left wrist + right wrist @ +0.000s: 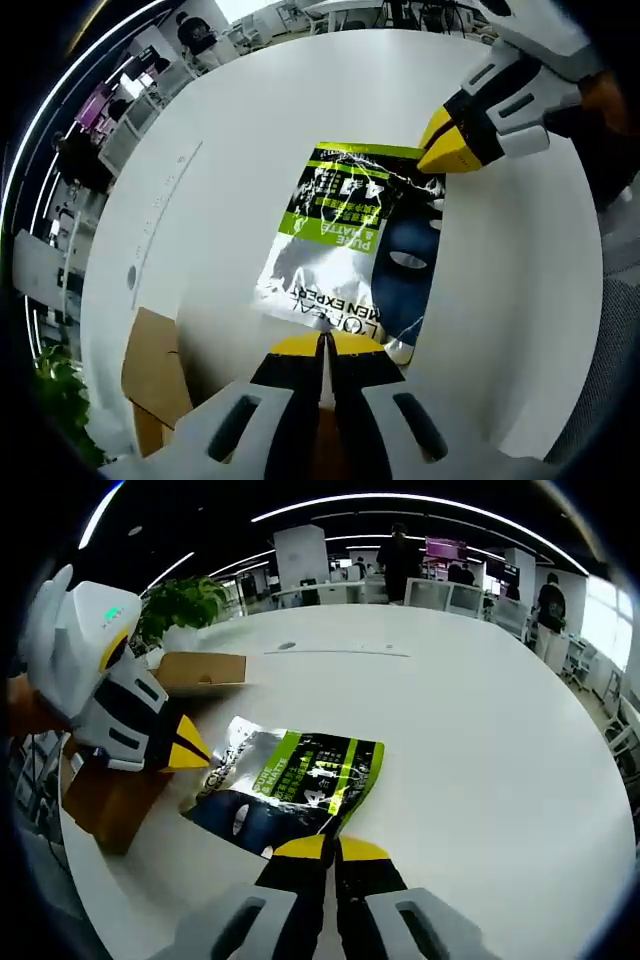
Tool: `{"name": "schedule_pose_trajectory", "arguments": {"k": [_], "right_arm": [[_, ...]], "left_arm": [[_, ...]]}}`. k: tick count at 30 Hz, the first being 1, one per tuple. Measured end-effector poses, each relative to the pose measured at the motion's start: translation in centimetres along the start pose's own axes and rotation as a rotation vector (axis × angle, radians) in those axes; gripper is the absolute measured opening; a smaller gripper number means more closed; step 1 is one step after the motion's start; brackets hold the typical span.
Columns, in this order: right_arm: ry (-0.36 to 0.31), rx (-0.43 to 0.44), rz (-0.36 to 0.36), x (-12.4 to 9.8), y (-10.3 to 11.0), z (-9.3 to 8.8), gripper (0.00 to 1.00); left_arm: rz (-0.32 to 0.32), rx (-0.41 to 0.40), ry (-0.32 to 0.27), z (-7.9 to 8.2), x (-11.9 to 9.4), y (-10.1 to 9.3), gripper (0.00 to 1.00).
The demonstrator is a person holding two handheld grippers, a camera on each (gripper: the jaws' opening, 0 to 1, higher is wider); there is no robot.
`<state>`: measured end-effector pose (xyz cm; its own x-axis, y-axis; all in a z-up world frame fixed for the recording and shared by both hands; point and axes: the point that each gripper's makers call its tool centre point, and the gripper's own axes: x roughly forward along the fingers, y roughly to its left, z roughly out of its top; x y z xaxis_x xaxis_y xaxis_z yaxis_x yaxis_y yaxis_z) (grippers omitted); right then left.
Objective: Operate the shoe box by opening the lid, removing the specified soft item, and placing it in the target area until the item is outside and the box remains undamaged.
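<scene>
Both grippers, left gripper (326, 345) and right gripper (334, 845), pinch opposite packet (345, 245) edges; table (520, 300) bare around.

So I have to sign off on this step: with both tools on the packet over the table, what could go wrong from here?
1. Both tools, left and right, pinch opposite edges of the glossy packet; pulling apart could tear the film.
2. Each grip looks to be only at an edge, so the packet could slip free when lifted.
3. The cardboard box sits right beside the left tool at the table edge; a swing might knock it.
</scene>
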<state>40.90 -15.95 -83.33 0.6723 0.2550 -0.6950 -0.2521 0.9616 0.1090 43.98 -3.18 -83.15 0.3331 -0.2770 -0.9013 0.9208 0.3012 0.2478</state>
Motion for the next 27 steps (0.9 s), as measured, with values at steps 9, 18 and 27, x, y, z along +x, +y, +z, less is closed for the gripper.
{"name": "schedule_pose_trajectory", "arguments": {"k": [9, 18, 27], "right_arm": [[0.004, -0.018, -0.005, -0.4, -0.3, -0.4, 0.05], [-0.014, -0.065, 0.015, -1.9, 0.0, 0.2, 0.20], [-0.020, -0.096, 0.042, -3.4, 0.7, 0.5, 0.33]], "left_arm": [[-0.002, -0.079, -0.048, 0.5, -1.2, 0.1, 0.00], [-0.040, -0.172, -0.130, 1.3, -3.2, -0.5, 0.09], [-0.056, -0.263, -0.181, 1.2, -5.2, -1.2, 0.22]]}}
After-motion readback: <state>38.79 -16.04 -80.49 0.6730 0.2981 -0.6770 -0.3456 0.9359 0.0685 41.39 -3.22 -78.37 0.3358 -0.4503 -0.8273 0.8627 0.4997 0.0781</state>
